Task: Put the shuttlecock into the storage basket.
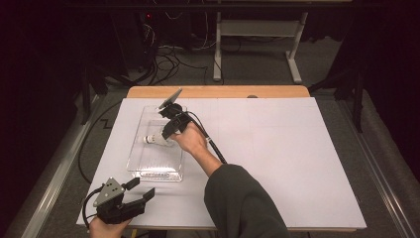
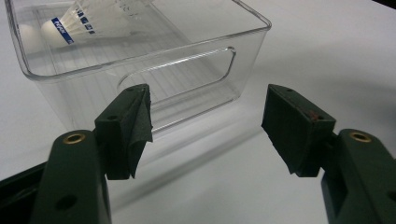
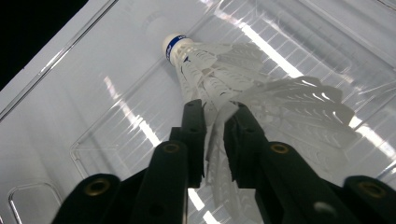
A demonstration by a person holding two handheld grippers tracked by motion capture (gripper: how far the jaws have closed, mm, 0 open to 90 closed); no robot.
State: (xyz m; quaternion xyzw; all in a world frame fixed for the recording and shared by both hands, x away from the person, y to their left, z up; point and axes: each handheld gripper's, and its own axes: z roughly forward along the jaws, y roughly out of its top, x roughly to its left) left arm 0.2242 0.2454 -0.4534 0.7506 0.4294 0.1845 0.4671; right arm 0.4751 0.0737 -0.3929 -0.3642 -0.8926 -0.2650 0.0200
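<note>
A white feather shuttlecock (image 3: 224, 79) with a blue band on its cork lies inside a clear plastic bin (image 1: 148, 148) on the white table. My right gripper (image 3: 215, 116) is shut on the feathers of its skirt, cork pointing away. In the high view the right gripper (image 1: 168, 134) reaches into the bin over the shuttlecock (image 1: 153, 140). My left gripper (image 1: 141, 190) is open at the table's front left, just short of the bin's near end. The left gripper view has the left gripper (image 2: 205, 123) with nothing between its jaws, facing the bin's handle wall (image 2: 187, 74) and the shuttlecock (image 2: 79, 21).
The white table sheet (image 1: 277, 148) spreads wide to the right of the bin. A wooden edge (image 1: 218, 91) runs along the far side. Cables and table legs (image 1: 292, 54) stand on the floor beyond.
</note>
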